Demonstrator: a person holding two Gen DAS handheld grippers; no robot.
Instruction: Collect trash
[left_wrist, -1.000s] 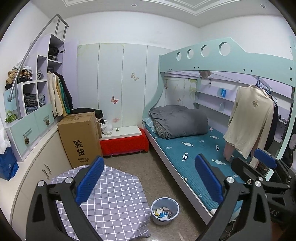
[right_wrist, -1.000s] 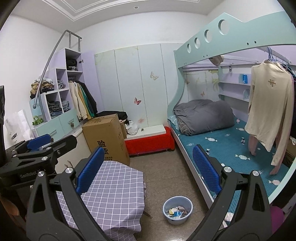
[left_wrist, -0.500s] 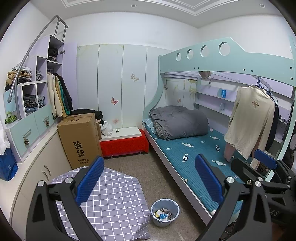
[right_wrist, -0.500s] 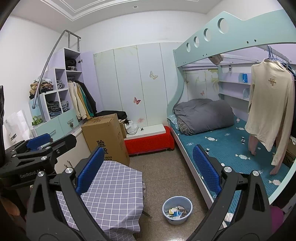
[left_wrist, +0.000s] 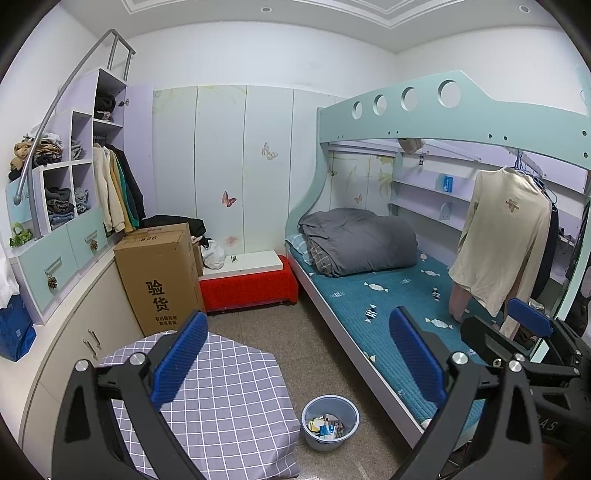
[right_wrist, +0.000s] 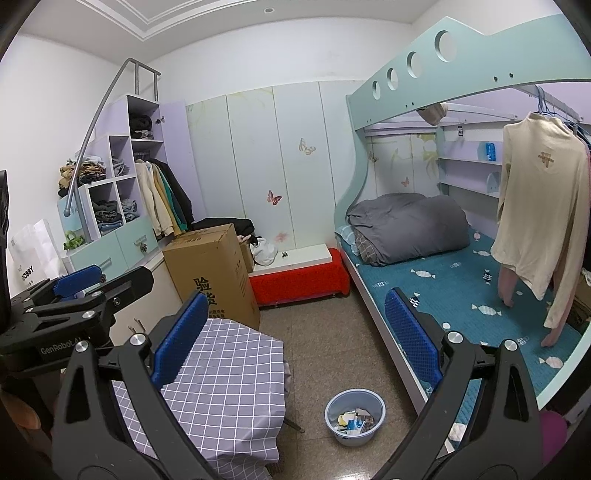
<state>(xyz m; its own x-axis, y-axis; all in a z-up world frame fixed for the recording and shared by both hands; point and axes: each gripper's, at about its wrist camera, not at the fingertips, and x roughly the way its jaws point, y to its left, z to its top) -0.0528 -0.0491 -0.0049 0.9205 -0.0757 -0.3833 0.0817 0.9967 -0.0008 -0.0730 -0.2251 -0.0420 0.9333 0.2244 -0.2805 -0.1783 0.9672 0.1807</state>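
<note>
A small light-blue waste bin (left_wrist: 330, 421) holding paper scraps stands on the floor between the table and the bed; it also shows in the right wrist view (right_wrist: 354, 415). My left gripper (left_wrist: 297, 354) is open and empty, held high above the table and floor. My right gripper (right_wrist: 295, 339) is open and empty at about the same height. Each gripper shows in the other's view: the right gripper (left_wrist: 524, 332) at the right, the left gripper (right_wrist: 85, 284) at the left. No loose trash is plain to see on the floor.
A table with a grey checked cloth (left_wrist: 221, 398) stands at lower left. A cardboard box (left_wrist: 159, 273), a red bench (left_wrist: 247, 288) and wardrobe shelves (left_wrist: 66, 206) line the back and left. A bunk bed (left_wrist: 388, 306) with a grey duvet and a hanging cream shirt (left_wrist: 506, 236) fills the right.
Both views have shifted very slightly; the bin sits a touch lower and further left in the right wrist view. Both grippers stay open and empty.
</note>
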